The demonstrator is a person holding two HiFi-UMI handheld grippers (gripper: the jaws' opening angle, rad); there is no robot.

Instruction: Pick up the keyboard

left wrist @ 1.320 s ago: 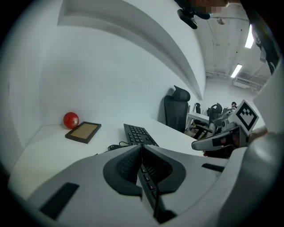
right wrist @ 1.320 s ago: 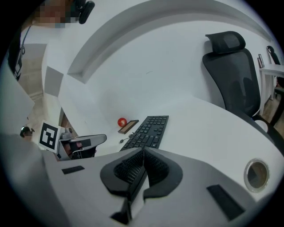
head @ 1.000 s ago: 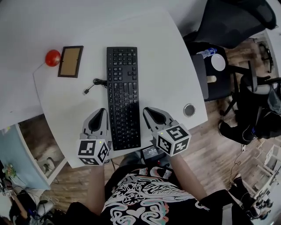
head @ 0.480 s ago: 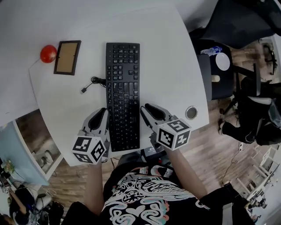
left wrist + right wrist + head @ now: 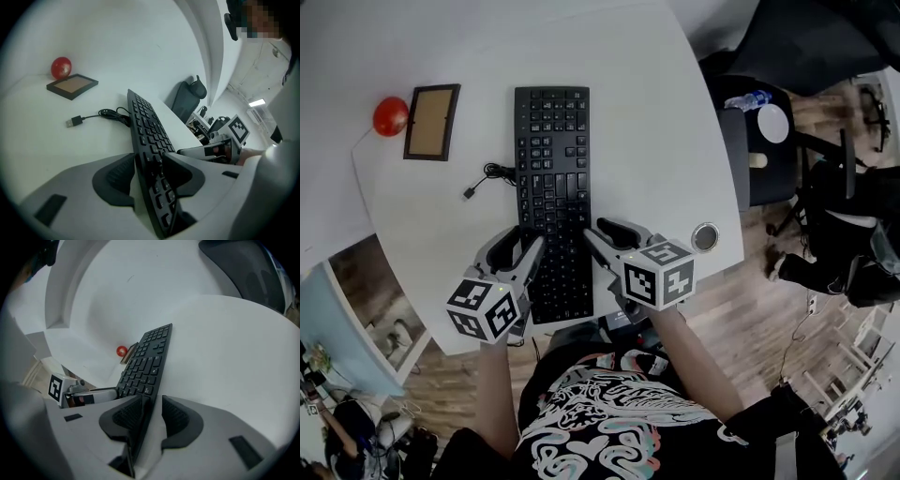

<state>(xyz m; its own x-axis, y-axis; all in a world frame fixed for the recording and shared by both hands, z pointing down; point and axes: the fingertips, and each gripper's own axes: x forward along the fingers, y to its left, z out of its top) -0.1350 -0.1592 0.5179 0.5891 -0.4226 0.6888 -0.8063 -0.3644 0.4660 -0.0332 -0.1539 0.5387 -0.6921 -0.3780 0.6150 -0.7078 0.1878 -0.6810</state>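
A black keyboard [image 5: 553, 187] lies lengthwise on the white desk [image 5: 656, 141], its near end towards me. My left gripper [image 5: 520, 242] sits at the keyboard's near left edge, jaws opening, and that edge [image 5: 147, 126] runs between the two fingers of the left gripper [image 5: 149, 157]. My right gripper [image 5: 605, 230] is at the near right edge, jaws also opening. In the right gripper view the keyboard [image 5: 147, 357] passes into the gap of the right gripper [image 5: 152, 399], with space showing beside the right-hand pad. The keyboard rests on the desk.
The keyboard's USB cable [image 5: 487, 178] trails loose to its left. A framed cork board [image 5: 431, 122] and a red ball [image 5: 391, 115] lie at the far left. A round desk grommet [image 5: 704, 235] is near the right edge. A chair [image 5: 750, 141] stands to the right.
Both grippers have dropped and closed in on the keyboard's near end. Their jaws, shut before, now stand apart and straddle the keyboard's left and right edges.
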